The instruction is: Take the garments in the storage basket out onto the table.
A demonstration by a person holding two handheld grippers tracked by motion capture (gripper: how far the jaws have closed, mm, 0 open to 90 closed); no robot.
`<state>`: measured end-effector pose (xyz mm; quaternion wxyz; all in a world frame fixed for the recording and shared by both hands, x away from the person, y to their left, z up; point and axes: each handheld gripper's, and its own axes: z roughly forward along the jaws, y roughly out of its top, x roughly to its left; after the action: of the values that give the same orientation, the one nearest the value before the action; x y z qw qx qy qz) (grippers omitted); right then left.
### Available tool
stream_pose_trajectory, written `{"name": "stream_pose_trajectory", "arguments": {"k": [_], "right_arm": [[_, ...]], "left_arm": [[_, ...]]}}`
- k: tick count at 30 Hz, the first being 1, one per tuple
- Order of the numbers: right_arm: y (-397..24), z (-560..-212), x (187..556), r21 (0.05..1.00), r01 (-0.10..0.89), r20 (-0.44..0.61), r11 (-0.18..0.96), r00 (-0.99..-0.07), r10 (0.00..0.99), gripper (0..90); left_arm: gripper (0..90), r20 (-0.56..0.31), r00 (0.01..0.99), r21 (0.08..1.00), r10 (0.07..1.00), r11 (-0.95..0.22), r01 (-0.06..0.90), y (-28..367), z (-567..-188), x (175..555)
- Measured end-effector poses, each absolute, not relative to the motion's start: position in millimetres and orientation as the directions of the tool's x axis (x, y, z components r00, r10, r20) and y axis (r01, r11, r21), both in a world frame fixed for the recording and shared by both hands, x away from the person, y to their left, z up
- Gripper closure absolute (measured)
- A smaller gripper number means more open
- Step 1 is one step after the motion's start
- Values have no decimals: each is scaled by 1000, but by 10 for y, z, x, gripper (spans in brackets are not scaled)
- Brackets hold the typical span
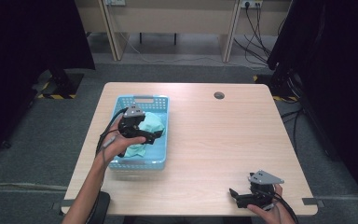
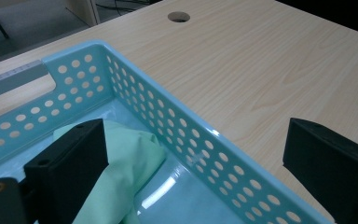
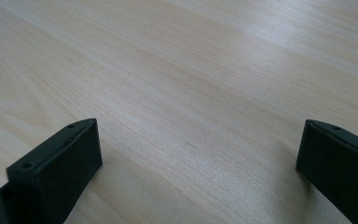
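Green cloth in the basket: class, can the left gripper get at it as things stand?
Probably yes. The left gripper hangs open over the basket, one jaw beside the cloth, with nothing covering it.

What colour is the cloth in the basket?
The cloth is pale mint green, lying in the light blue basket. The left gripper view shows it best.

This looks like a lab or test room. A bare wooden table (image 1: 205, 140) stands on grey carpet (image 1: 51, 140), black curtains (image 1: 28, 37) hang at both sides, and cables (image 1: 256, 42) run to wall sockets (image 1: 251, 3).
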<state>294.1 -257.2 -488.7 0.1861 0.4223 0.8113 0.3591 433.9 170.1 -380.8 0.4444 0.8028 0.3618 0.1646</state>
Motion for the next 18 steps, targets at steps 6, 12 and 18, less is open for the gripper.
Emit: {"name": "stream_pose_trajectory", "arguments": {"k": [6, 12, 18], "right_arm": [[-2572, -4886, 2941, 740, 552, 2, 385, -574, 819, 2], [-2572, -4887, 2941, 740, 552, 1, 385, -574, 819, 2], [-2572, -4887, 2941, 740, 552, 2, 385, -574, 819, 2]], "left_arm": [[61, -69, 665, 825, 744, -332, 457, 1749, -3870, 4435], [61, -88, 655, 814, 751, -324, 481, 1790, -3922, 4515], [61, -100, 640, 806, 762, -315, 501, 1804, -3981, 4597]]}}
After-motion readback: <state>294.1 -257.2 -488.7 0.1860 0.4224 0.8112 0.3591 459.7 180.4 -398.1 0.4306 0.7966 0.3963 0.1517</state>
